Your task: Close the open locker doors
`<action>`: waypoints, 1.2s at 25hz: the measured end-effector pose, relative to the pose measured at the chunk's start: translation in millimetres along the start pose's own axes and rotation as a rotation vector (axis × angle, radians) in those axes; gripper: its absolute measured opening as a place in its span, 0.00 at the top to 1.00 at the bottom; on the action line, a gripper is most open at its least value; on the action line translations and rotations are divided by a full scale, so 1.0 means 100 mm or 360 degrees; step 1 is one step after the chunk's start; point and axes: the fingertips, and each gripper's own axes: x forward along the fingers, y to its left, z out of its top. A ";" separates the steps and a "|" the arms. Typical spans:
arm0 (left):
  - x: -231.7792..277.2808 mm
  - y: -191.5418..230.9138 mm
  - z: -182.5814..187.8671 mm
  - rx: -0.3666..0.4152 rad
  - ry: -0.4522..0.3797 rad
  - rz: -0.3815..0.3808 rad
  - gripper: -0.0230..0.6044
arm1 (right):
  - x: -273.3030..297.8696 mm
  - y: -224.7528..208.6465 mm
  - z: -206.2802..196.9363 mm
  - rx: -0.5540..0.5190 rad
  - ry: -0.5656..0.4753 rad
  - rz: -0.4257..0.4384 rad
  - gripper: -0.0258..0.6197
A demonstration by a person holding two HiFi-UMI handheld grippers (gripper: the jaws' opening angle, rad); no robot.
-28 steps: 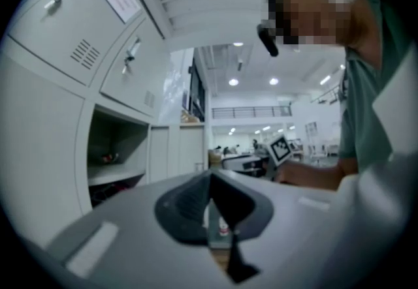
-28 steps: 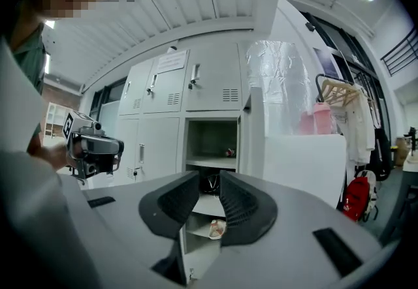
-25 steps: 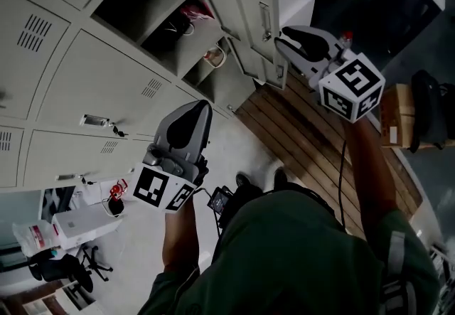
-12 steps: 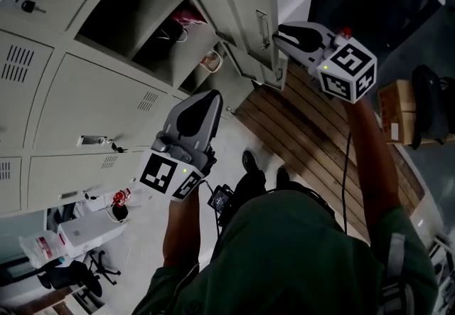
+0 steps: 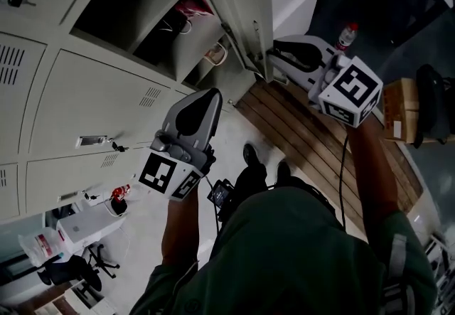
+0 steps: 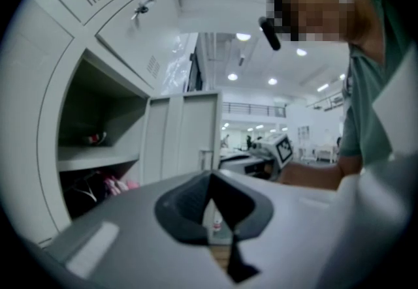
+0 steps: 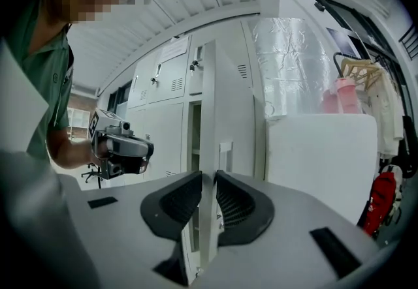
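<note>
Far left, the closed lockers (image 5: 106, 86) needed nothing; one had what looked like a key (image 5: 117, 146) in its lock. Your left gripper (image 5: 210, 94) hung in front of them, tongs pinched together, nothing in them. Next right, the open compartment (image 5: 128, 1) had a pink bag (image 5: 190, 8) near the shelf front. I'd have checked that it sat clear of the frame. The open door (image 5: 245, 1) stood swung well out. Your right gripper (image 5: 271, 57) was at its free edge, tongs just narrowing to a slim gap with that edge lined up in it. The pads weren't visibly pressing. Best move, I'd judge: push flat on the outer face near the latch side in a steady arc, with the left gripper out of the swing. Further right were wooden decking (image 5: 298, 129), a bottle (image 5: 346, 33) and a cardboard box (image 5: 402, 107), none of them in the path.
</note>
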 end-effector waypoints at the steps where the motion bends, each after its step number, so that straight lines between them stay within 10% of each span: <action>1: -0.03 0.04 -0.02 -0.0009 0.0000 0.0013 0.96 | 0.04 0.06 0.01 0.0000 -0.0002 0.0014 0.86; 30: -0.84 0.97 -0.32 -0.0154 -0.0014 0.0244 0.96 | 1.60 0.96 0.16 -0.0066 0.0086 0.0357 0.87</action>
